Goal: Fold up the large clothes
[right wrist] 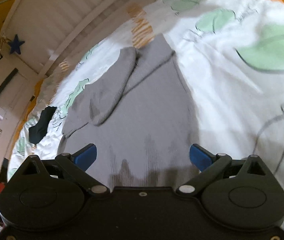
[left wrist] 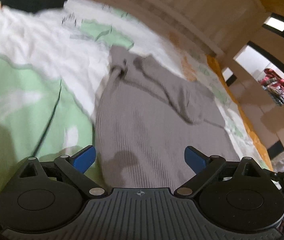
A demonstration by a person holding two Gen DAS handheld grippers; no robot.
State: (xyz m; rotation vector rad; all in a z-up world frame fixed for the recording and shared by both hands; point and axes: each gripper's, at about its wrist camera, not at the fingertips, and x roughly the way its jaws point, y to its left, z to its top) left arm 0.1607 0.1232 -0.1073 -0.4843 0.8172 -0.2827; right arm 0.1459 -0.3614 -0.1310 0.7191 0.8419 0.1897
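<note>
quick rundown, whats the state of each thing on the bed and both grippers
grey garment: spread on the bed, sleeve folded across it, not held
black garment: crumpled, lying apart
bedcover: rumpled
left gripper: fingers open, empty
right gripper: fingers open, empty

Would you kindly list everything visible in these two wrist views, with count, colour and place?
Grey garment: one, grey ribbed knit, spread on the bed ahead of both grippers, sleeve folded across it.
Black garment: one, black, crumpled farther off on the bed.
Bedcover: one, white with green leaf prints and orange patches, under both garments.
Headboard: one, cream, slatted, behind the bed.
Star: one, dark blue, on the wall beside the headboard.
Left gripper: one, black with blue pads, open, above the grey garment.
Right gripper: one, same colours, open, above the grey garment.
</note>
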